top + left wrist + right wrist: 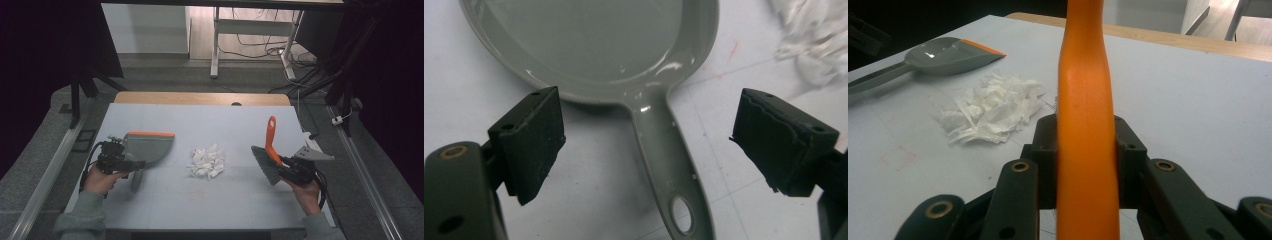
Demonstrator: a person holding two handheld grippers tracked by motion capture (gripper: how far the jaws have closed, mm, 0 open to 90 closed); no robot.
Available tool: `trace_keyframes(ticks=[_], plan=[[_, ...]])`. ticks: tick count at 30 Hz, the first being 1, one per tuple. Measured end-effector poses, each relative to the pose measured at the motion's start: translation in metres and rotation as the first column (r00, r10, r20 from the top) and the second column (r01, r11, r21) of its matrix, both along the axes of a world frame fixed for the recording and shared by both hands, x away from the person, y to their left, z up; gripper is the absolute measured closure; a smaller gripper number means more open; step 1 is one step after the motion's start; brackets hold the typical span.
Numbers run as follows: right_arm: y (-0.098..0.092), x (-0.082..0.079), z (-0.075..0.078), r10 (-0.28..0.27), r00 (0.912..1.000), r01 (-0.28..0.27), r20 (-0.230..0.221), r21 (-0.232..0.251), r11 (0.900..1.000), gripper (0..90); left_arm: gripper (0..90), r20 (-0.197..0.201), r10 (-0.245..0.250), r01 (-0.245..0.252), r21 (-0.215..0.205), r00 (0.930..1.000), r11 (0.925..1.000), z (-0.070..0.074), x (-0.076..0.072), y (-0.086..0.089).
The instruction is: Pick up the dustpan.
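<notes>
A grey dustpan (pixel 148 145) with an orange lip lies on the left of the table, its handle (pixel 664 150) pointing toward the person. My left gripper (pixel 136 164) hovers over that handle. In the left gripper view, the left gripper (pixel 646 125) stands open, a black pad on each side of the handle, neither touching it. A pile of white paper scraps (pixel 207 161) sits mid-table. My right gripper (pixel 286 165) is shut on the orange handle (pixel 1085 100) of a hand brush, whose grey bristles (pixel 265 166) point down and to the left, toward the scraps.
A pale mat (pixel 200 205) covers the table, with a wooden strip (pixel 200 98) along its far edge. Metal rails run down both sides. Beyond the table stand white desk legs (pixel 215 45) and loose cables on the floor.
</notes>
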State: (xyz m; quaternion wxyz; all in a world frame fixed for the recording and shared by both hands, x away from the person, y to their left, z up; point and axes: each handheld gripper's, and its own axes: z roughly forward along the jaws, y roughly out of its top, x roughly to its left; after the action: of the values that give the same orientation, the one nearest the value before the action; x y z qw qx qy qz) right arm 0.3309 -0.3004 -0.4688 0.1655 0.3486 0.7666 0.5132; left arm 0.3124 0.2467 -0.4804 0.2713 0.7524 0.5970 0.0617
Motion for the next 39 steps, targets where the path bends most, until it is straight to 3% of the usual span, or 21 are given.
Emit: trace_keyframes(ticks=[7, 14, 22, 31, 39], plan=[[0.000, 0.000, -0.001, 0.004, 1.0000, -0.004, -0.002, -0.005, 1.000, 69.5, 14.4, -0.060, -0.010, 0.011, 0.018, 0.9981, 0.9998, -0.017, 0.004, -0.006], [0.001, 0.000, -0.001, 0.005, 1.0000, -0.005, -0.003, -0.010, 1.000, 69.5, 14.3, -0.083, -0.018, 0.019, 0.017, 0.9964, 0.9997, -0.025, 0.007, -0.010], [0.001, 0.000, -0.002, 0.005, 1.0000, -0.005, -0.004, -0.012, 1.000, 69.5, 14.3, -0.094, -0.015, 0.019, 0.036, 0.9954, 0.9992, -0.033, 0.010, -0.012], [0.002, 0.000, -0.003, 0.004, 1.0000, -0.004, -0.003, -0.019, 1.000, 69.5, 18.4, -0.074, 0.005, -0.004, 0.015, 0.9973, 0.9999, -0.040, 0.012, -0.014], [0.003, 0.000, -0.003, 0.006, 1.0000, -0.006, -0.004, -0.026, 1.000, 69.5, 32.9, -0.067, 0.023, -0.024, -0.008, 0.9975, 0.9997, -0.042, 0.013, -0.013]])
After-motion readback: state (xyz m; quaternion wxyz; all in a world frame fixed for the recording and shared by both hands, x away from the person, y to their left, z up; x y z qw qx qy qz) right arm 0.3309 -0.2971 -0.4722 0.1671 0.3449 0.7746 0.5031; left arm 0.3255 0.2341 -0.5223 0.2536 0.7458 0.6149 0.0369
